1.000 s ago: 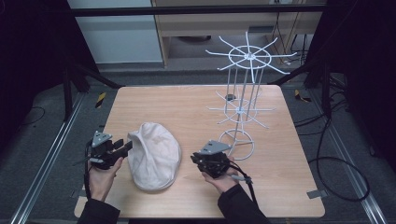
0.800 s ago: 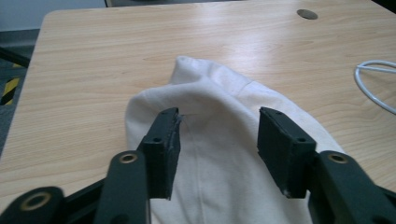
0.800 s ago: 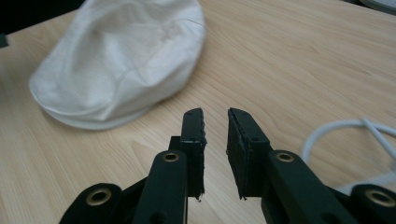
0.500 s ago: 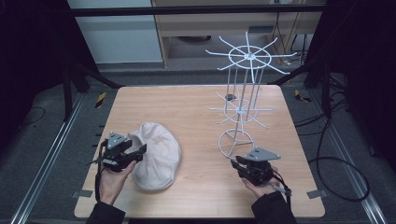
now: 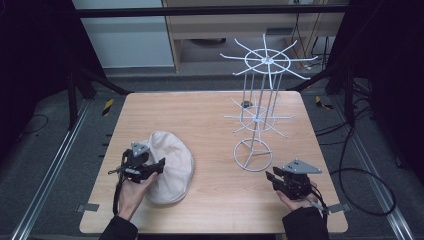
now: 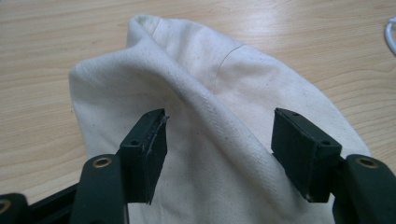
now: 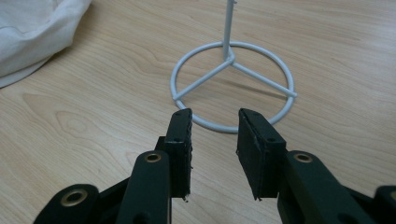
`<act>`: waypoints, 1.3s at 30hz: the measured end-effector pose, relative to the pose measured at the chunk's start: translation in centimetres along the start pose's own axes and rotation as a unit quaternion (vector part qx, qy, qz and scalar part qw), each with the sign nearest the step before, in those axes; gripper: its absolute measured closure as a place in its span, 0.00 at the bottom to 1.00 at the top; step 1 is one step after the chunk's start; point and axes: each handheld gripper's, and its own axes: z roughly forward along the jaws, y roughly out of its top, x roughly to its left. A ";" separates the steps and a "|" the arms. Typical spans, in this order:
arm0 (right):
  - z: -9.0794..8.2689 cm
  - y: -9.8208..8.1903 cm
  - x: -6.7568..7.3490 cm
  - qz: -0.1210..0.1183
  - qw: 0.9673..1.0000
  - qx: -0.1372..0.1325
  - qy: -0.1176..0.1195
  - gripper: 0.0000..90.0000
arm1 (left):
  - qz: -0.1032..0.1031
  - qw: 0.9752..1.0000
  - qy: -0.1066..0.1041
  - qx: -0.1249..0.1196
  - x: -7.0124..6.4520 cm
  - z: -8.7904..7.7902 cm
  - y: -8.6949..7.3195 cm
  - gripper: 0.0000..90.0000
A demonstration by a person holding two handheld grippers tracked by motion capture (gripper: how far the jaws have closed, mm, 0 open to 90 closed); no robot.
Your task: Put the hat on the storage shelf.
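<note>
Since the earlier frame, the right gripper (image 5: 278, 178) was carried, jaws opening and empty, to lower right beside the wire rack (image 5: 254, 155), while the left gripper (image 6: 219, 140) was opened astride the cream cap (image 5: 170, 165) at lower left, probably awaiting a closing pinch.

A cream-white cloth hat (image 5: 169, 167) lies on the front left part of the wooden desk (image 5: 200, 120). It is soft and rounded, slumped into an oval mound with a raised fold running along its top, and faint seams show in the heavy cotton weave. Its left edge sits between the spread jaws of the left hand-held gripper (image 5: 152, 167), whose pads stand clear of the cloth on either side of the fold. The fabric looks clean and unmarked.
</note>
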 end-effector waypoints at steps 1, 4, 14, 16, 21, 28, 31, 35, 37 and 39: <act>0.1 -0.1 -0.2 -0.002 1.000 0.002 -0.005 0.72 | 0.000 1.000 0.001 0.001 0.0 0.1 0.0 0.40; 0.1 -0.2 -0.3 -0.001 1.000 0.005 -0.008 0.72 | -0.003 1.000 0.004 0.009 0.0 0.5 -0.1 0.42; 0.4 -0.5 -1.1 0.002 1.000 0.014 -0.016 0.73 | -0.009 0.999 0.006 0.038 0.0 1.8 -0.3 0.61; 0.5 -0.6 -1.1 0.002 1.000 0.017 -0.016 0.73 | -0.011 0.999 0.009 0.041 0.0 1.8 -0.3 0.69; 0.6 -0.7 -1.3 0.002 1.000 0.018 -0.014 0.74 | -0.019 0.999 0.017 0.035 0.3 1.6 -0.2 0.87; 0.6 -1.1 -1.7 0.007 1.000 0.021 -0.014 0.74 | -0.023 1.000 0.008 -0.001 1.0 0.4 0.0 0.97; 0.5 -1.2 -1.8 0.008 1.000 0.021 -0.017 0.74 | -0.022 0.999 -0.006 -0.034 1.2 -1.1 0.2 0.97; 0.6 -1.3 -2.1 0.006 1.000 0.021 -0.021 0.74 | -0.020 0.997 -0.018 -0.069 1.1 -2.7 0.4 0.97; 0.6 -1.3 -2.1 0.007 1.000 0.021 -0.022 0.74 | -0.019 0.997 -0.020 -0.076 1.1 -3.1 0.5 0.97; 0.5 -1.3 -2.2 0.007 1.000 0.020 -0.022 0.74 | -0.020 0.995 -0.026 -0.091 1.1 -3.7 0.5 0.97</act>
